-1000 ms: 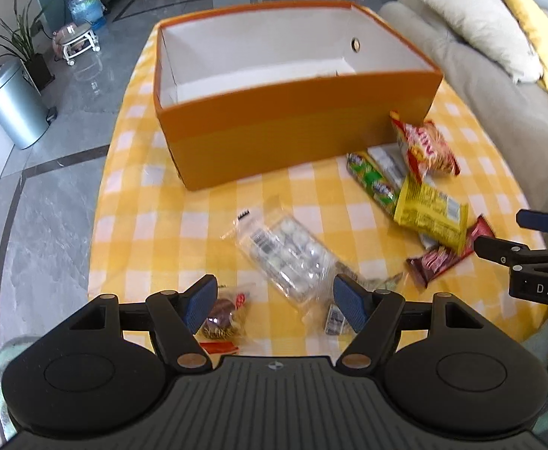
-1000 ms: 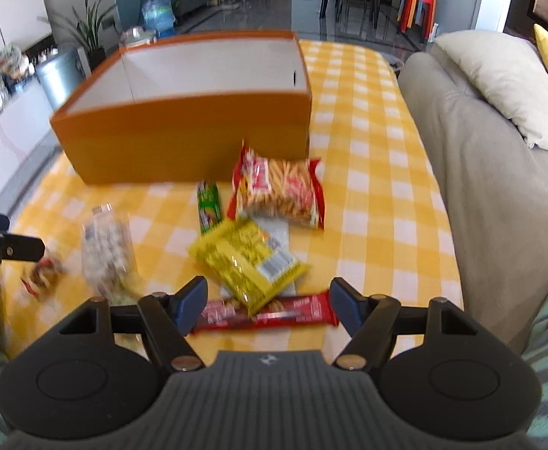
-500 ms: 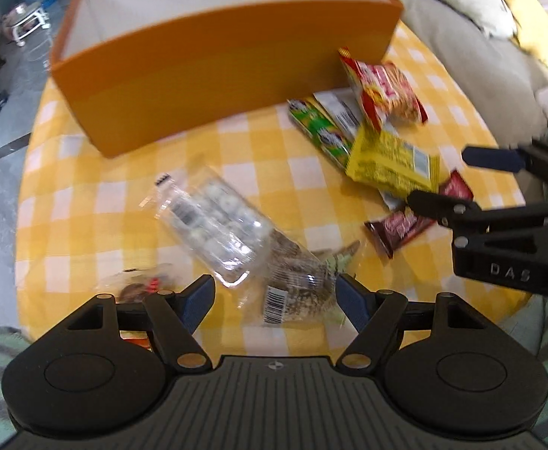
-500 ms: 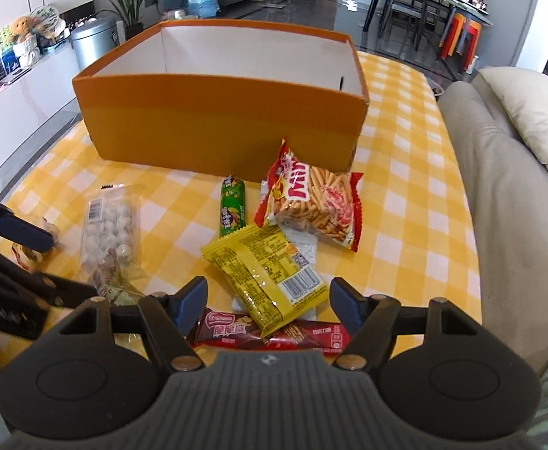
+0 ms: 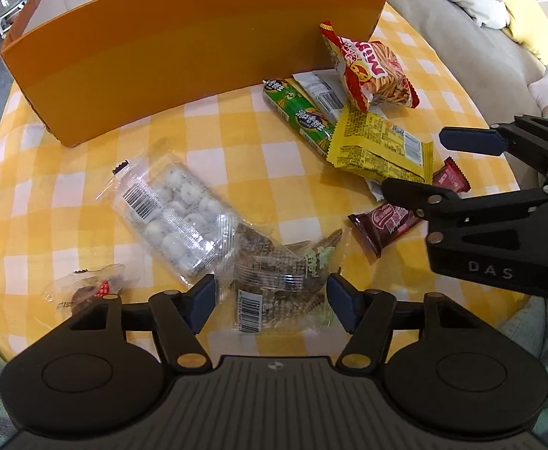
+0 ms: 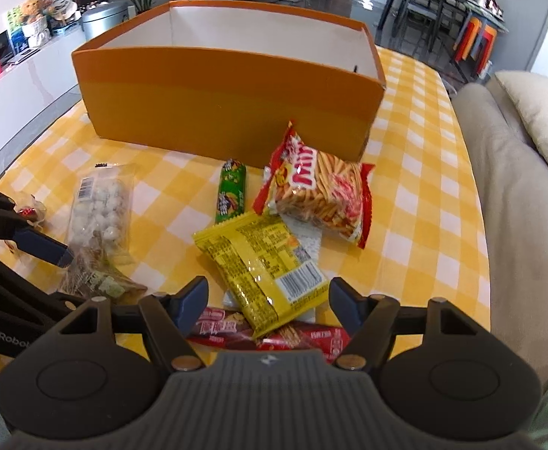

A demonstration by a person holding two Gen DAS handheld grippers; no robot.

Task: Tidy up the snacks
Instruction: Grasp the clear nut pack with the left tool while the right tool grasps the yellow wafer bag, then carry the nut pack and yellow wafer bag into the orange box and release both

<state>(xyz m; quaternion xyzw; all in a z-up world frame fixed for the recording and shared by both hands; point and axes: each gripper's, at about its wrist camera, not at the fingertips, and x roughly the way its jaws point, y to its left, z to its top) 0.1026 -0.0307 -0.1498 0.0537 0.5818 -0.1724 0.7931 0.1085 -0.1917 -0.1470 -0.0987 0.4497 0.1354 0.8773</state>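
Snacks lie on a yellow checked table in front of an open orange box (image 5: 183, 48) (image 6: 228, 120). My left gripper (image 5: 270, 300) is open, its jaws on either side of a clear bag of brown snacks (image 5: 274, 273). A clear pack of white balls (image 5: 172, 210) lies just beyond it. My right gripper (image 6: 268, 300) is open above a yellow packet (image 6: 262, 258) and a dark red bar (image 6: 274, 339). A green tube (image 6: 231, 197) and a red stick-snack bag (image 6: 319, 195) lie nearer the box. The right gripper also shows in the left wrist view (image 5: 416, 165).
A small wrapped sweet (image 5: 90, 288) lies at the table's near left edge. A grey sofa with cushions (image 6: 517, 172) runs along the right side of the table. A bin and plants stand on the floor beyond the box.
Both grippers have moved forward and down toward the snacks. The left gripper's jaws now flank the brown snack bag; the right gripper has closed in on the yellow packet and red bar.
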